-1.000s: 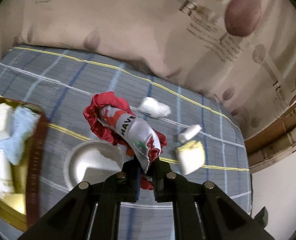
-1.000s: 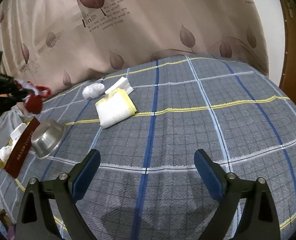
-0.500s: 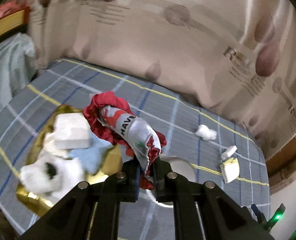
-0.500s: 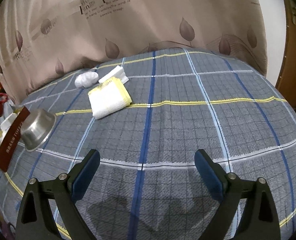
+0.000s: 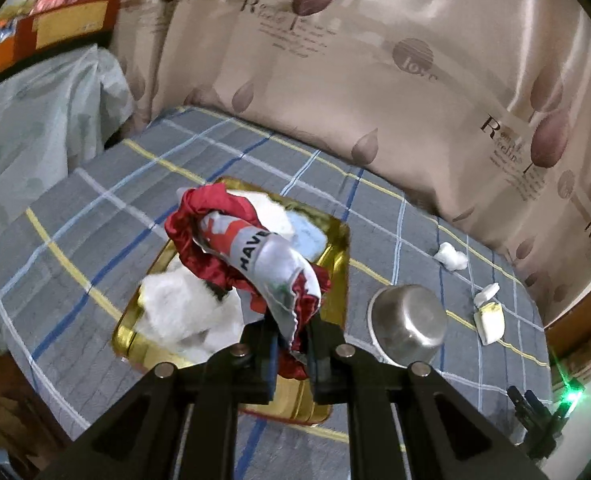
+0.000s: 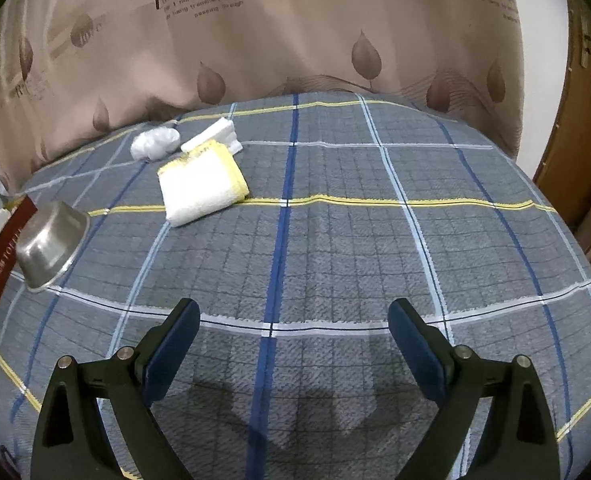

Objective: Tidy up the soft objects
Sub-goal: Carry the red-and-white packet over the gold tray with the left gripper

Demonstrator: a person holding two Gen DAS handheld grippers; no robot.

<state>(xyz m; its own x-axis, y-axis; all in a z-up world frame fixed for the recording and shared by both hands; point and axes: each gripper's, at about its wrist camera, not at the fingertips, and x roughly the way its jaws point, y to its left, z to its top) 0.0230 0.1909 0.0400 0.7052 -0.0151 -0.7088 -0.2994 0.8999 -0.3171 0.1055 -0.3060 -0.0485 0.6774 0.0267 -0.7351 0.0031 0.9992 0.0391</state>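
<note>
over gold box (image 5: 337, 240), left hand-held gripper (image 5: 291, 344) clamps red cloth (image 5: 231, 248).

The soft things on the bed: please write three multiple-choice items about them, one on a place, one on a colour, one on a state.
1. Where does the steel bowl stand?
A. inside the gold box
B. on the bedspread beside the gold box
C. on the folded towel

2. What colour edges the folded towel?
A. yellow
B. green
C. red

3. How is the right gripper?
A. shut on a towel
B. shut, empty
C. open, empty

Answers: 1 B, it sits on the checked cloth right of the gold box. 2 A, a yellow border shows. 3 C, its jaws stand wide apart over bare cloth.
</note>
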